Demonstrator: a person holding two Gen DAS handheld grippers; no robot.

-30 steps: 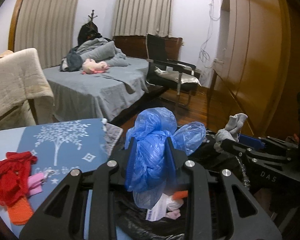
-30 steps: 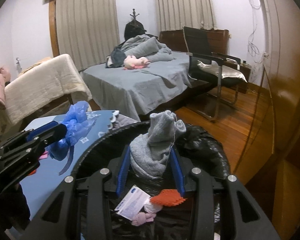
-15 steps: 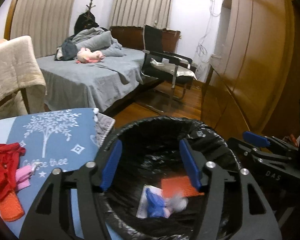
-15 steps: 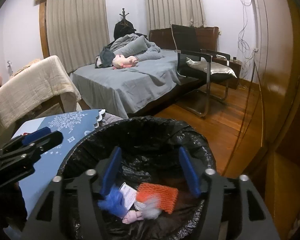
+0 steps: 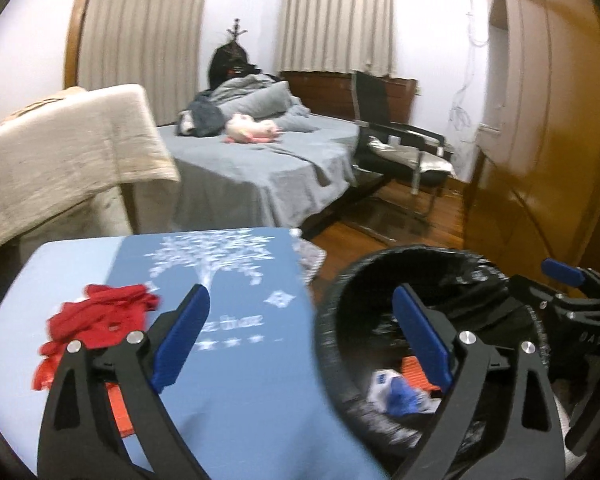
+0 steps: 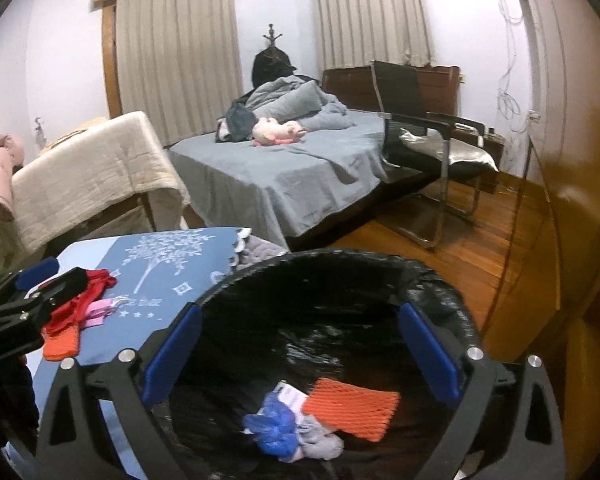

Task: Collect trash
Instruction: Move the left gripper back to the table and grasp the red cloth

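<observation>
Trash, item one: a crumpled blue plastic bag (image 6: 275, 427) lay at the bottom of the black-lined bin (image 6: 432, 280), touching a grey sock (image 6: 320, 446), a white printed card (image 6: 290, 396) and an orange mesh sleeve (image 6: 352, 408). All four rested loose on the liner, well below the rim.

Trash, item two, not yet binned: a red cloth heap (image 5: 100, 316) on the blue tablecloth (image 5: 236, 384), with an orange mesh piece (image 6: 62, 344) and a pink scrap (image 6: 96, 312) just beside it. This group sat left of the bin, near the table's front part.

Right gripper (image 6: 300, 354): poised over the bin mouth, jaws opening and standing wide apart, nothing between the blue pads (image 6: 172, 354). The binned pile showed through the gap, far beneath.

Left gripper (image 5: 300, 344): straddling the table edge and the bin's left rim, jaws opening and wide apart, nothing between them. Its left pad (image 5: 180, 340) stood over the tablecloth near the red heap, not touching it; the other stood over the bin. The left-wrist view was blurred.

Surroundings: a grey bed (image 6: 284, 176) with a pink soft toy (image 6: 278, 132), a black chair (image 6: 416, 132), a beige blanket (image 6: 88, 168) draped over furniture, curtained windows (image 6: 180, 56) and a wooden floor (image 6: 472, 248).
</observation>
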